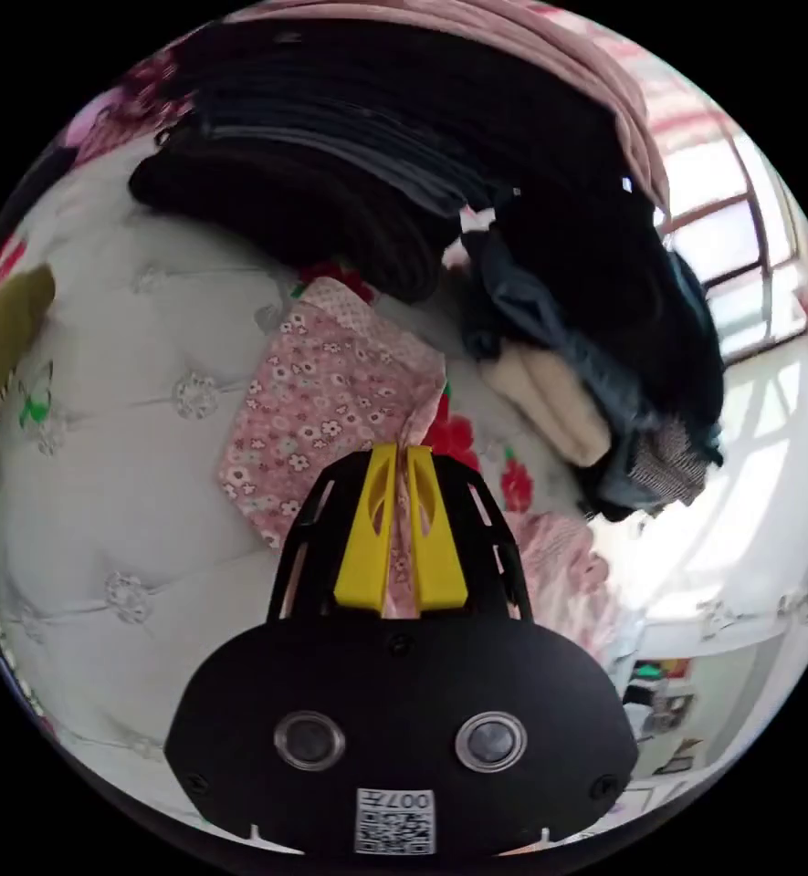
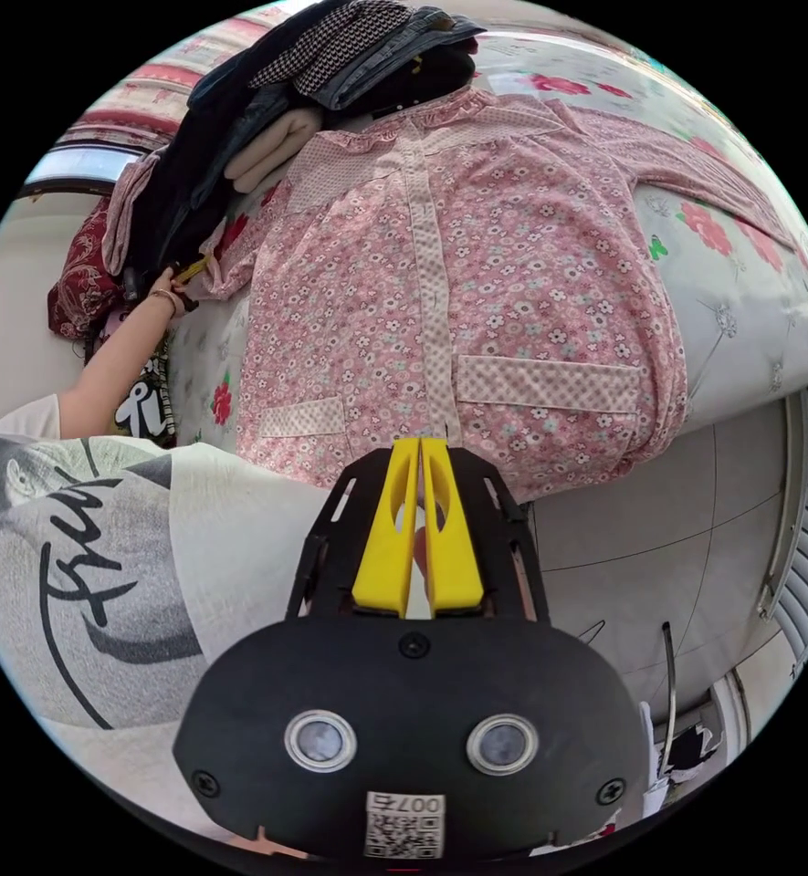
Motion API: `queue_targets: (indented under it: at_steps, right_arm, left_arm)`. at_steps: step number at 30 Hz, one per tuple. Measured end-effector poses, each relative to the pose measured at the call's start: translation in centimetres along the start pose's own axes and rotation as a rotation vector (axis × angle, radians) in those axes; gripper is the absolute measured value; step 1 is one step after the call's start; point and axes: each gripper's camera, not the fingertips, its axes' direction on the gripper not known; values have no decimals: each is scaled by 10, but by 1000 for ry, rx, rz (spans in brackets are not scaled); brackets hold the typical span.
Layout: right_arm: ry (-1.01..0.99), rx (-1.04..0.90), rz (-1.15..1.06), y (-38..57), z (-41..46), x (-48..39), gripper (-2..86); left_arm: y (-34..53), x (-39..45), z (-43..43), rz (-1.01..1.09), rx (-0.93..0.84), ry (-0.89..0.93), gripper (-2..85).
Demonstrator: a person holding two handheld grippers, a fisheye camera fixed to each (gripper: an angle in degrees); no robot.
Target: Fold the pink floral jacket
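Observation:
The pink floral jacket point(image 2: 477, 274) lies spread front-up on the bed, its collar towards the clothes pile and its hem hanging over the bed's edge. At the middle of that hem, by the front placket, my right gripper point(image 2: 420, 443) is shut, with pink cloth showing between the jaws. In the left gripper view my left gripper point(image 1: 401, 449) is shut on a sleeve end of the jacket point(image 1: 321, 401), and a strip of pink fabric runs between its yellow jaws. That left gripper point(image 2: 191, 271) also appears far off, held in a hand at the sleeve.
A pile of dark clothes point(image 1: 349, 164) and a cream garment point(image 1: 550, 392) sit on the white quilted, flower-printed bed cover point(image 1: 120, 438) beside the jacket. The person's arm point(image 2: 116, 365) and printed white shirt point(image 2: 102, 547) are on the left. Tiled floor point(image 2: 659, 529) lies below the bed's edge.

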Motion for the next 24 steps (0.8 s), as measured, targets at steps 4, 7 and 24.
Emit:
queue_targets:
  at_steps: [4,7,24]
  right_arm:
    - [-13,3,-34,-12,-4,8,-3]
    - [-36,-7,-69,-26,-4,17,-4]
    - [-125,232,-56,-96,-73,120,15]
  left_arm:
    - [20,-68,-62,-257,332,405,-8]
    - [26,-56,-88,-176,366,394,-8]
    - [263,287,92,861,-433,222,108]
